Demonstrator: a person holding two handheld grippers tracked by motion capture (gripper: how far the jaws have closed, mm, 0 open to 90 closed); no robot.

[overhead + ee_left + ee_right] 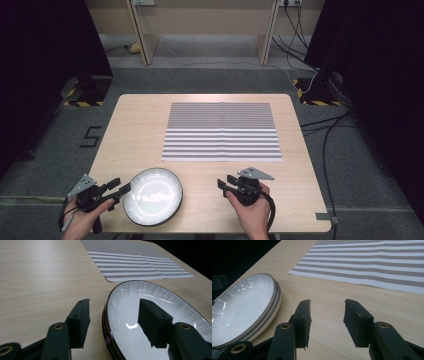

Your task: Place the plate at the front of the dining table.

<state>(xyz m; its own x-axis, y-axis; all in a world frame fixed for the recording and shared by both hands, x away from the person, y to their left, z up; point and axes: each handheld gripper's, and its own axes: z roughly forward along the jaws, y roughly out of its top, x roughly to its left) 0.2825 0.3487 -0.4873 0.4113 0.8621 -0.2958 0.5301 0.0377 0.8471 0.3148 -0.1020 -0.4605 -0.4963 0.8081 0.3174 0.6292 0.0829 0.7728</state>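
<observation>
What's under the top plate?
More plates: the top plate sits on a stack, with at least one more rim showing below it. The left gripper straddles the stack's edge. The table beneath the stack is covered.

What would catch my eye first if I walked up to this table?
Probably the shiny white plates, stacked at the table's near left edge, with the left gripper straddling their rim, open: one of its fingers is over the top plate, the other outside. Next, the striped placemat lying flat mid-table. The right gripper hovers open beside the plates.
</observation>
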